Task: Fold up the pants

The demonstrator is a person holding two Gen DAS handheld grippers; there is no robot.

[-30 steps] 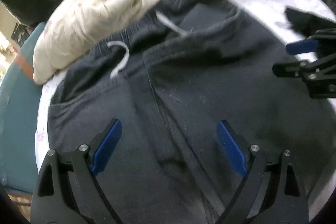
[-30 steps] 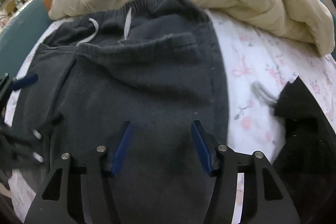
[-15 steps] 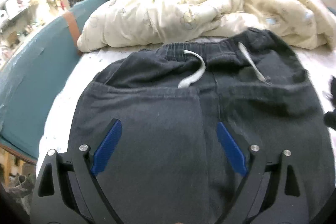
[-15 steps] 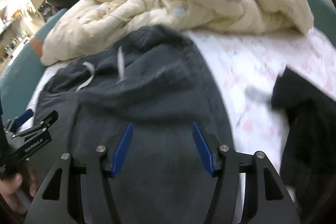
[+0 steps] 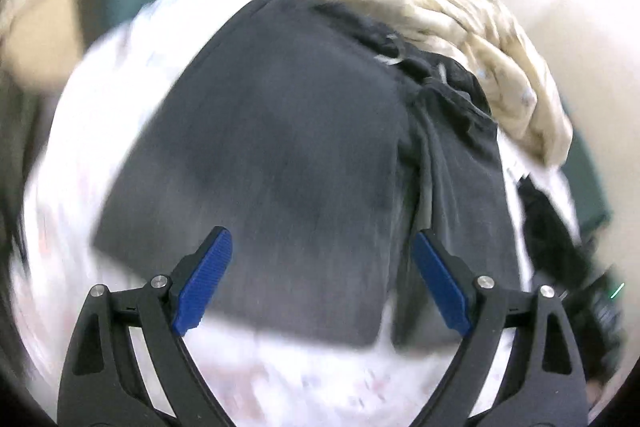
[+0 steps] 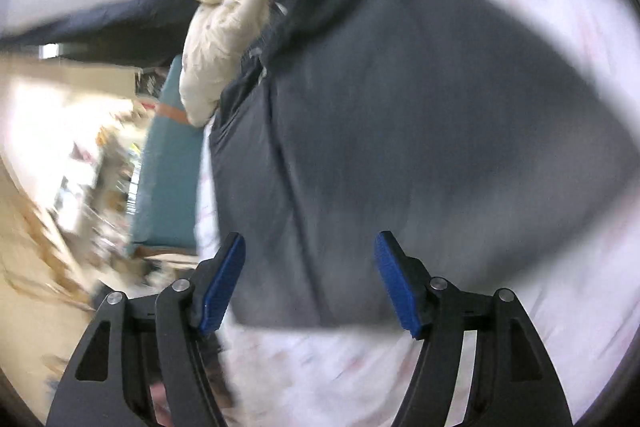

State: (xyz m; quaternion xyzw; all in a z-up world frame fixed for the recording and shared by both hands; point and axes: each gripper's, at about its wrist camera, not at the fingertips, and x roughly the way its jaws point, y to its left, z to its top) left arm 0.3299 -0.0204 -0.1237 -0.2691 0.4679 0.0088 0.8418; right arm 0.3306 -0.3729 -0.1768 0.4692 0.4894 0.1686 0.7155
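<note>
My left gripper (image 5: 322, 281) hangs above the bed with its blue pads spread wide and nothing between them. Under it the dark grey pants (image 5: 288, 155) lie flat on the white flowered sheet (image 5: 280, 379). Their long axis runs away from me: the waistband end, with its pale drawstring (image 5: 390, 59), points toward the far side and tucks against the cream quilt (image 5: 420, 3), while the near edge ends in a straight line just beyond my fingertips. In this view the garment leans a little to the right as it goes away, and a seam or fold runs lengthwise down its right part. A black garment (image 5: 548, 239) lies on the sheet just to the right of the pants.

My right gripper (image 6: 310, 281) is also parted, pads well separated and holding nothing. From this side the pants (image 6: 420, 147) fill most of the view, the waistband end pointing up and left to where the quilt (image 6: 224, 39) overlaps it; the near straight edge lies on the sheet (image 6: 360, 379) between and just past my fingers. A lengthwise seam runs down the left part. The teal bed frame (image 6: 168, 163) shows at the left. Both views are blurred, so finer details of the cloth cannot be made out
</note>
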